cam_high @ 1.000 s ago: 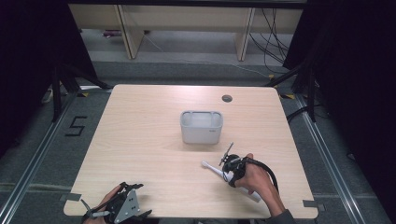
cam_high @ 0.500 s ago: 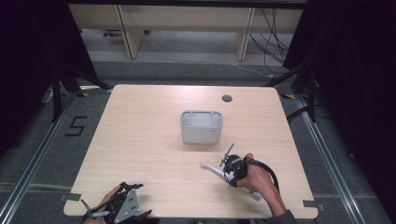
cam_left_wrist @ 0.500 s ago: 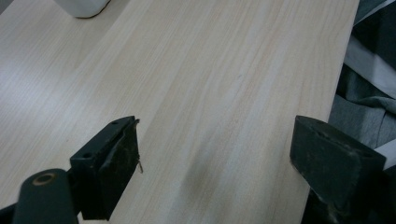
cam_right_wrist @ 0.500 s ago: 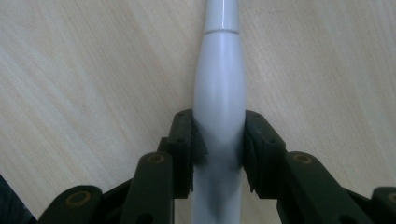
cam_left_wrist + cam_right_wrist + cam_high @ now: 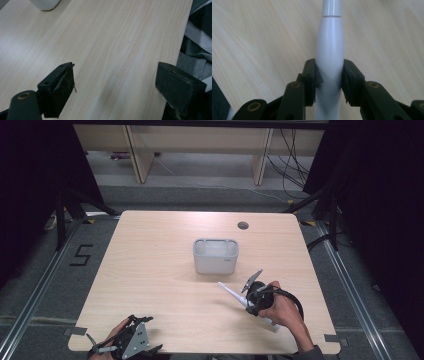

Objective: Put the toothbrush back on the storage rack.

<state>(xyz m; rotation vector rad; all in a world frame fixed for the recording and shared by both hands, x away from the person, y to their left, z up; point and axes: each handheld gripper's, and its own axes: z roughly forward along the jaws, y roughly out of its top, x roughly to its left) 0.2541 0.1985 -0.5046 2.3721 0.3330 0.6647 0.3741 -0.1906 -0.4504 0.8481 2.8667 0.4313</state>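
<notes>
My right gripper clamps a smooth white tapered tool above the table, just short of the grey bin; the glossy body could slip. My left gripper idles wide open, empty.

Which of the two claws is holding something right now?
The right claw: its jaws clamp a white tapered tool. The left claw is wide open over bare table.

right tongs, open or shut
Shut on the white tapered tool: in the right gripper view both jaws of the right tongs press its sides. In the high view it angles toward the grey bin.
</notes>
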